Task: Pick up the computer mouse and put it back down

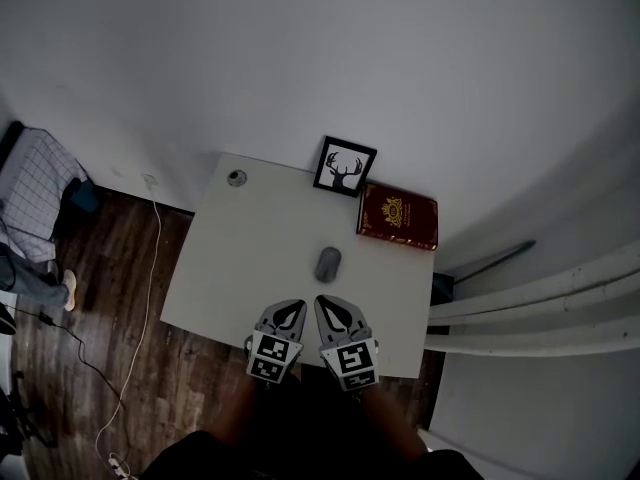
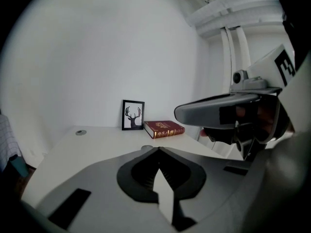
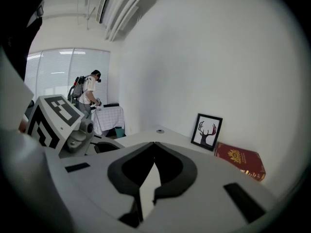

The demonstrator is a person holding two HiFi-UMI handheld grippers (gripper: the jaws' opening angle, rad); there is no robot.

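Grey mouse (image 1: 327, 264) sits on the table (image 1: 230, 268) just ahead of both claws, apart from them. Left claw (image 1: 292, 308) and right claw (image 1: 326, 303) are clenched on nothing. Unless 1 opens before advancing, it may shove the mouse toward the book (image 1: 397, 216).

Grey computer mouse (image 1: 327, 264) lies flat on the white desk (image 1: 240, 258).

The mouse (image 1: 328, 264) lay near the middle of the table (image 1: 230, 268), just beyond the left gripper (image 1: 295, 306) and the right gripper (image 1: 322, 301), which were side by side at the near edge. Behind the mouse, at the wall, stood a framed picture (image 1: 345, 166). A book (image 1: 398, 216) lay to its right, and a small round fitting (image 1: 237, 178) sat in the far left corner.
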